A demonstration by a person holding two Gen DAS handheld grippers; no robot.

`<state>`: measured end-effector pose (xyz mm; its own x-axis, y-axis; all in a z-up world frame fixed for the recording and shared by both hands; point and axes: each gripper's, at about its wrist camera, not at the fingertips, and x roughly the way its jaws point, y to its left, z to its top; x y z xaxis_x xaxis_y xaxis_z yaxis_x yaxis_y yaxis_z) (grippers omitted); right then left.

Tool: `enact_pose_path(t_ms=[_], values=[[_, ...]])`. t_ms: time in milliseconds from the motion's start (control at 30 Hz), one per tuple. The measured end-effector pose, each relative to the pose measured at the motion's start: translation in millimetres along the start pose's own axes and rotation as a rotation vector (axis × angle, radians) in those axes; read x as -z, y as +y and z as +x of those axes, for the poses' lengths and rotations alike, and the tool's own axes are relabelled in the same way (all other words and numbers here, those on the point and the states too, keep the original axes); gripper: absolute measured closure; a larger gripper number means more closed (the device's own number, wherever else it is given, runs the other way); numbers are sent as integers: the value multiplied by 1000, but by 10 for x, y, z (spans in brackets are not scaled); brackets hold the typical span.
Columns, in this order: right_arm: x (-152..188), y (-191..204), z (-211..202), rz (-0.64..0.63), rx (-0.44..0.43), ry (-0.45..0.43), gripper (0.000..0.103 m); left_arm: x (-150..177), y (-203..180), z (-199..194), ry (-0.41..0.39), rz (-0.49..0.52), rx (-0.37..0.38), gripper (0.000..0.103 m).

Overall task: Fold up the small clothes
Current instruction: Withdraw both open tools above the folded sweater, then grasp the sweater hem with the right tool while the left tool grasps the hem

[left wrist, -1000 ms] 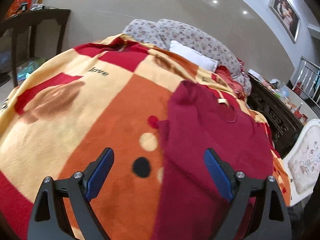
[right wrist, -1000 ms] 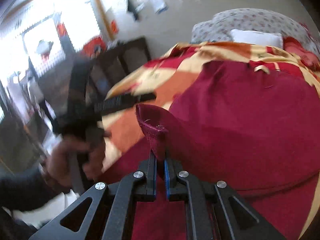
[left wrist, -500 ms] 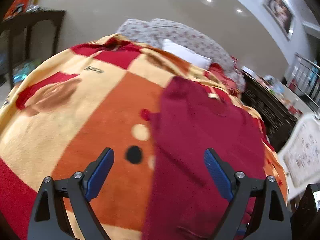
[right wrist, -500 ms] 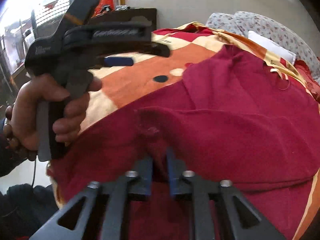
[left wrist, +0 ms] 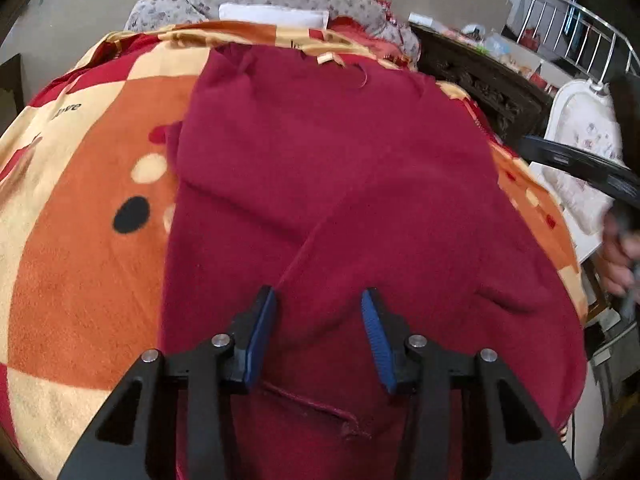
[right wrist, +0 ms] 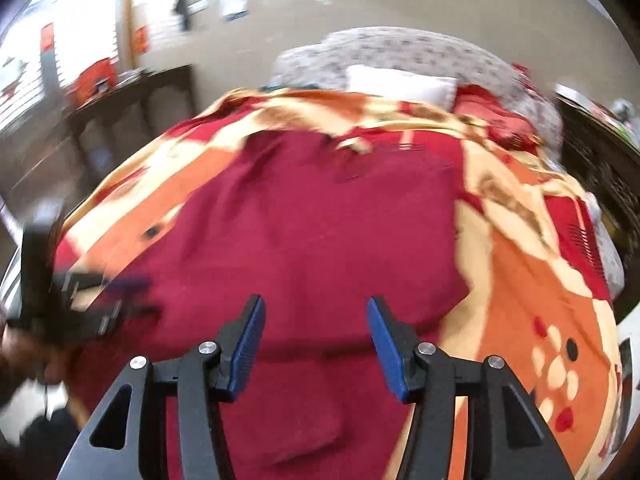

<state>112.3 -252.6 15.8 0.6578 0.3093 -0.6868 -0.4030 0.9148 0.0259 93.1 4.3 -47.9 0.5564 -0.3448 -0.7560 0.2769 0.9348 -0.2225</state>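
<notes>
Left wrist view: the left gripper point(left wrist: 318, 320) is hovering over the near part of one dark red garment point(left wrist: 320, 168), which is lying spread on the patterned blanket point(left wrist: 80, 240). Its jaws have just been closing, yet they are standing apart with cloth beneath them, not pinched. A sleeve is lying folded diagonally across the body, so one fold appears done; the remaining folds are still outstanding. One hand point(left wrist: 620, 256) is showing at the right edge, blurred.

Right wrist view: the right gripper point(right wrist: 316, 330) is standing released, its jaws having just been opening, nothing between them. The same garment point(right wrist: 320, 232) is lying below on the blanket point(right wrist: 532, 280). Count: one garment, one blanket, two grippers; the left gripper point(right wrist: 80, 300) is appearing blurred at the left.
</notes>
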Motion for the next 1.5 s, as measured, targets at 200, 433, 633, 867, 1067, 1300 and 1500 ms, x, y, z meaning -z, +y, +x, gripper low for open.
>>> enact_pose_path(t_ms=[200, 433, 633, 867, 1067, 1300, 1500], values=[[-272, -292, 762, 11, 24, 90, 46, 5, -117, 62, -11, 63, -63, 58], [-70, -744, 1129, 161, -33, 164, 46, -70, -49, -22, 10, 31, -34, 50], [-495, -918, 617, 132, -64, 26, 37, -836, 91, -482, -183, 98, -61, 12], [-1222, -1451, 935, 196, -107, 19, 35, -2097, 866, 166, -176, 161, -96, 10], [-1357, -1601, 1344, 218, -148, 88, 35, -2458, 1166, 684, -91, 85, 37, 10], [-1406, -1570, 1571, 156, -122, 172, 58, -2573, 1101, 1111, 8, 151, -27, 10], [-1400, -1584, 1713, 120, -115, 224, 76, -2629, 1115, 1261, 51, 165, -57, 73]])
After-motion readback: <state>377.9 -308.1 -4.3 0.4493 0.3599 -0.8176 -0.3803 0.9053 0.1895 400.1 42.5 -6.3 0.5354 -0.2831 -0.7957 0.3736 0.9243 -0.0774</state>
